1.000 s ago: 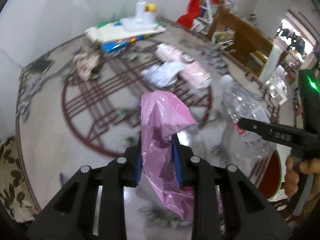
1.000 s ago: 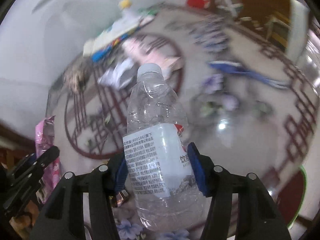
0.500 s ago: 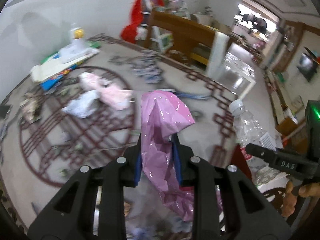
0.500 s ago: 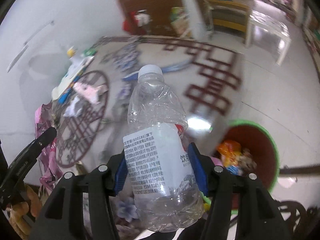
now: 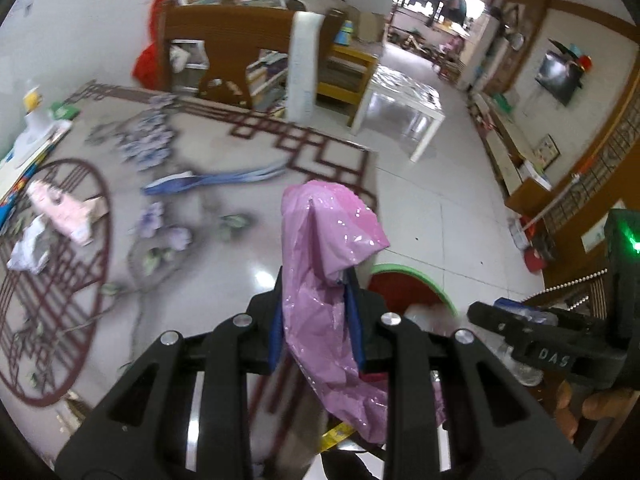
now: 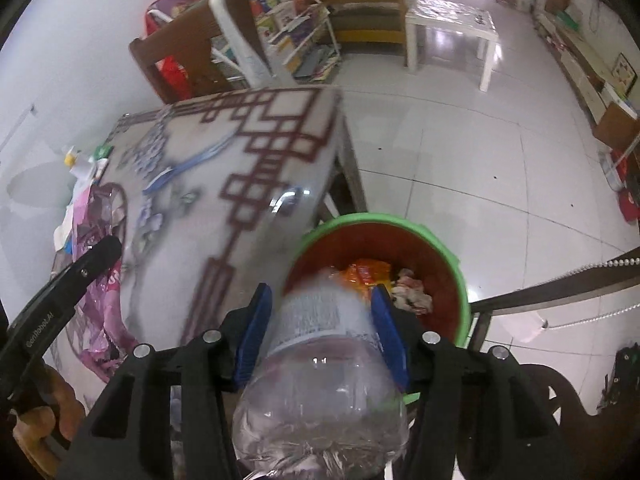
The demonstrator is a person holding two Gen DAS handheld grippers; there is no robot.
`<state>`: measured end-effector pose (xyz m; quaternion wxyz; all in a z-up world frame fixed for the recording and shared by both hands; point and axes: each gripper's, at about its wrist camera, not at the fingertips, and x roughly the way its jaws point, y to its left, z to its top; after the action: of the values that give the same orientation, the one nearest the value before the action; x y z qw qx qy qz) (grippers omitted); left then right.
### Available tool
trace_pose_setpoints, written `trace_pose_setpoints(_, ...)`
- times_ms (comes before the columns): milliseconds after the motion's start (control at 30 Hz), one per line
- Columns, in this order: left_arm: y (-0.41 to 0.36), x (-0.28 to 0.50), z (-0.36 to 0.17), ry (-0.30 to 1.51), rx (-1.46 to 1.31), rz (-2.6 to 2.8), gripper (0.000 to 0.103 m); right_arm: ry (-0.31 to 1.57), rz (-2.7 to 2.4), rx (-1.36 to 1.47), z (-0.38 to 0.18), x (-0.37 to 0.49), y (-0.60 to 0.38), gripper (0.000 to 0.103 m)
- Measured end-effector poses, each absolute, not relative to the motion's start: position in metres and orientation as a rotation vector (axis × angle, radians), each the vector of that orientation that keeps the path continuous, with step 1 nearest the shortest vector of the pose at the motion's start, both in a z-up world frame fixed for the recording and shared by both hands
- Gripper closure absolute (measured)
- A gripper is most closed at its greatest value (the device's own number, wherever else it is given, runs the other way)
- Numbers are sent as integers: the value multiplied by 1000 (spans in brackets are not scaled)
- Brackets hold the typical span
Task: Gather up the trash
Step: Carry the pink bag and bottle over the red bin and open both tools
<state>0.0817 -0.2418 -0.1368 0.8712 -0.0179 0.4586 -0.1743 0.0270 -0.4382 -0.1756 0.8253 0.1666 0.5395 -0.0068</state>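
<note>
Pinching crinkly pink plastic bag (image 5: pixel 328 280) w/ left gripper (image 5: pixel 316 322) | right gripper (image 6: pixel 320 320) clamps clear ribbed bottle (image 6: pixel 324 364)

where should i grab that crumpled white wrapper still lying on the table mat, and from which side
Pinch the crumpled white wrapper across its raised, bunched middle, coming straight down from above. It lies low and loose on the table mat, with a pink packet right beside it, so a side approach would likely snag that. Both tools are full now: the left tool holds the pink plastic bag.
</note>
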Motion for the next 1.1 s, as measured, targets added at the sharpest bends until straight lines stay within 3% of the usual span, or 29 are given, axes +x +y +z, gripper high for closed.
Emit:
trace_pose_setpoints(33,-250,83,-139,963,-31,-374,78,1160,-23,356,-179,28,-443,89)
trace_pose_setpoints(533,-316,89,-144,982,29,-441,77,1131,-71,443,-178,18,-493,85)
trace_pose_setpoints(600,-321,90,-144,982,32,-446,72,1121,-84,435,-175,18,-497,83)
trace_pose_setpoints(667,-325,91,-144,976,30,-450,54,1112,-102,426,-173,17,-501,76)
trace_pose_setpoints(767,-329,91,-142,967,28,-456,45,1102,-123,414,-173,17,-507,72)
trace_pose_setpoints(933,-329,91,-139,961,24,-464,38,1104,-132,419,-174,17,-510,67)
trace_pose_setpoints(1100,-319,88,-135,959,9,-461,37,1101,-117,393,-169,18,-501,65)
